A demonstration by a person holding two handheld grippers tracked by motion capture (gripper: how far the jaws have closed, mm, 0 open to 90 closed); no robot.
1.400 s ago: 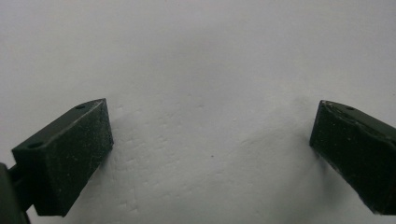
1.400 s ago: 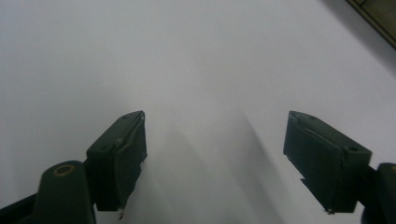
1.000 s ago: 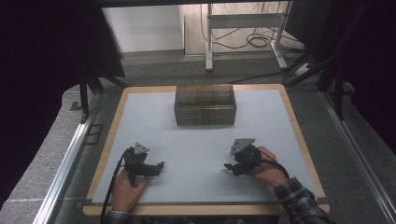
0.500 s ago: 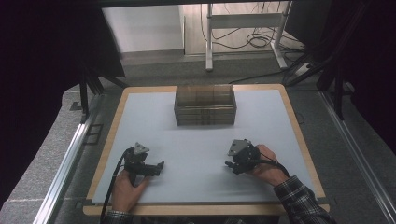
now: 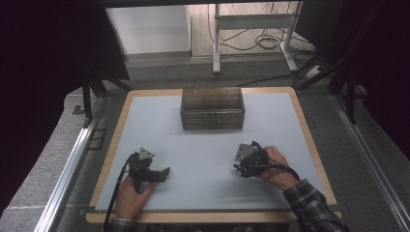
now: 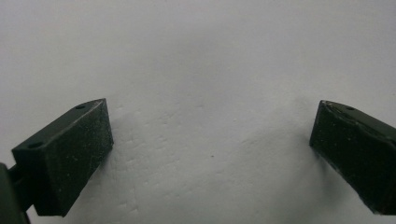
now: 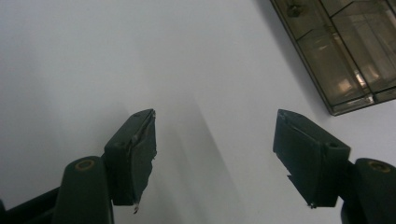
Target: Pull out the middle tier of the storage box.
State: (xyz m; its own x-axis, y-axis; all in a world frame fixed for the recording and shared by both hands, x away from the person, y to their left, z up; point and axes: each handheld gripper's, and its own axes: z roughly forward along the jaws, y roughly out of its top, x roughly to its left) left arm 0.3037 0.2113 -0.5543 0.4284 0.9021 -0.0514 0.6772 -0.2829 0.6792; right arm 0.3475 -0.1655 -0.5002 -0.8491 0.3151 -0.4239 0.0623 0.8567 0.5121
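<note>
A smoky see-through box (image 5: 212, 108) with inner dividers stands at the back middle of the white mat (image 5: 203, 145). Its corner is at the upper right of the right gripper view (image 7: 345, 51). My left gripper (image 5: 166, 173) rests low over the mat at the front left, held by a hand, jaws pointing right. In its own view the left gripper (image 6: 210, 107) is open over bare mat. My right gripper (image 5: 239, 170) is at the front right, jaws pointing left. The right gripper (image 7: 215, 116) is open with nothing between its pads.
The mat lies on a wooden table (image 5: 309, 130) with metal rails (image 5: 67, 169) along both sides. Beyond the table's far edge are a stand's legs and cables (image 5: 251, 43) on the floor. A plaid sleeve (image 5: 309, 208) comes in at the bottom right.
</note>
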